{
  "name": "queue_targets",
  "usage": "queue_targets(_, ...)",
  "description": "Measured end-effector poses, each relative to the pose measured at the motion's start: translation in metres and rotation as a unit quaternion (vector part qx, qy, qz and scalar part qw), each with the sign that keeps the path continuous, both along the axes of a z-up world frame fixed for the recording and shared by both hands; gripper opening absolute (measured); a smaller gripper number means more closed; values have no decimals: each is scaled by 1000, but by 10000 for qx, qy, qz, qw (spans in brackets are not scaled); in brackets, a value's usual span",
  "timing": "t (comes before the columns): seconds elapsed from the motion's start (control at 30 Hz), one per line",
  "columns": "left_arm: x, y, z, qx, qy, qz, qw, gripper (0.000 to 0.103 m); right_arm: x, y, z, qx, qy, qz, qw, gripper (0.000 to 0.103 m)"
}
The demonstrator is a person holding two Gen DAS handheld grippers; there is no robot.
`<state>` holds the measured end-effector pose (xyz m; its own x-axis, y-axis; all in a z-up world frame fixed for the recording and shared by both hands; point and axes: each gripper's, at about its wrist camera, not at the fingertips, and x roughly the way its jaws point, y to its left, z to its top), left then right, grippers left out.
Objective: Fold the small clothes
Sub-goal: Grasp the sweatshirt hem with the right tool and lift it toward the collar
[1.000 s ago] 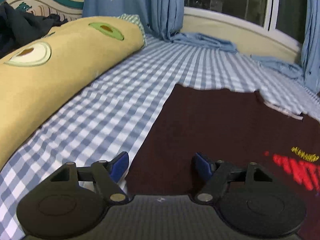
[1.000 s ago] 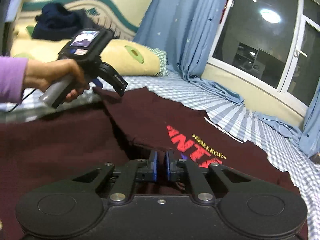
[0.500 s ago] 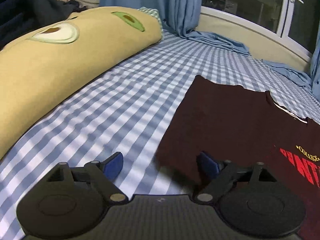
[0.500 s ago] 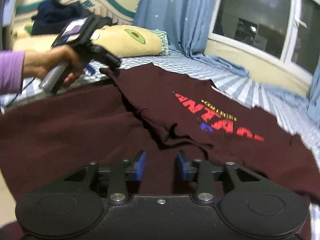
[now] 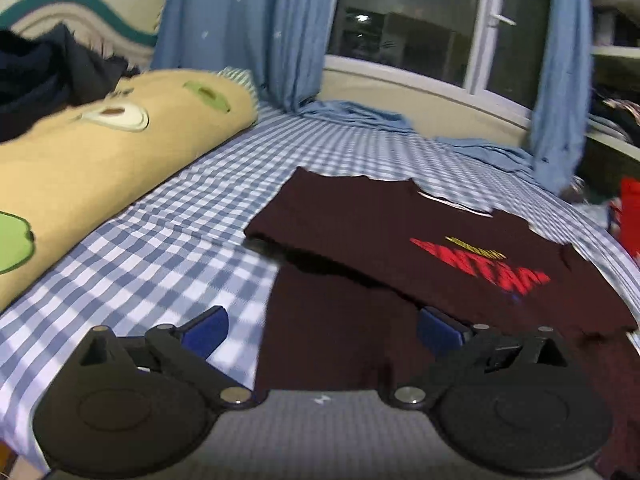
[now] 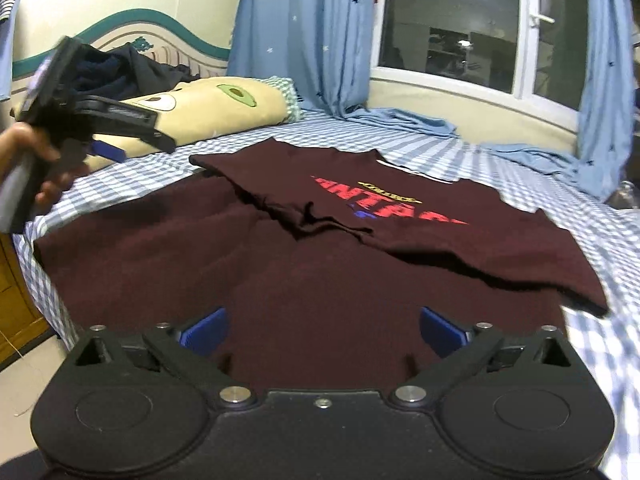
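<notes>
We see a maroon T-shirt [image 6: 304, 280] spread on the bed [image 5: 152, 248], occupying the centre and lower half of both views. One part of it, bearing red lettering [image 6: 384, 206], lies doubled over the rest, the fold edge running diagonally from upper left to lower right in the right wrist view. We judge this to be a first fold laid down, with further folds yet to make.

The left claw [image 5: 320, 328] is spread wide and pinches nothing; its left finger hangs over the checked sheet, its right finger over the shirt's lower layer, so that it straddles the garment's left edge. The right claw [image 6: 324, 326] is likewise spread and empty, poised above the flat lower layer at bottom centre. We take both to stand clear of the cloth so that the fold may settle.

In the right wrist view the left claw also appears at left, held in the person's hand [image 6: 28, 168] above the bed's near corner.

Around the shirt: an avocado-print bolster [image 5: 100, 152] at left, dark clothing [image 5: 44, 80] heaped at upper left, blue curtains [image 6: 304, 32] and a window [image 6: 452, 20] beyond. The bolster lies well apart from the shirt; nothing obstructs it. A rumple near the lettering may need smoothing.
</notes>
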<state>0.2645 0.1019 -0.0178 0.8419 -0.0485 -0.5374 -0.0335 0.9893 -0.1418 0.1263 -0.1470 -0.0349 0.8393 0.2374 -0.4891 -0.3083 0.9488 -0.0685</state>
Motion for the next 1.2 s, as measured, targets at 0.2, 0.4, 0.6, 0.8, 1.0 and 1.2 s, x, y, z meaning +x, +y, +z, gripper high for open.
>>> queue_targets(0.2, -70, -26, -2, 644, -280, -399, 9967, 102, -47, -20, -12, -315, -15, -266, 9991, 102)
queue_targets(0.4, -133, -34, -12, 1051, -461, -452, 9924, 102, -81, -23, -39, -993, -33, -329, 9945, 102)
queue_targets(0.6, -171, -26, -26, 1050, -359, -300, 9934, 102, -95, -5, -75, -2041, -163, -326, 9783, 102)
queue_targets(0.8, -182, -17, -34, 1008, -200, -116, 9946, 102, -85, 12, -105, -3262, -599, -566, 9417, 102)
queue_targets(1.0, -184, -19, -35, 1013, -150, -135, 9947, 102, -66, 10, -119, -3661, -794, -998, 9218, 102)
queue_targets(1.2, -180, -27, -39, 1071, -117, -232, 9939, 102, -56, -3, -127, -3889, -911, -1284, 9077, 102)
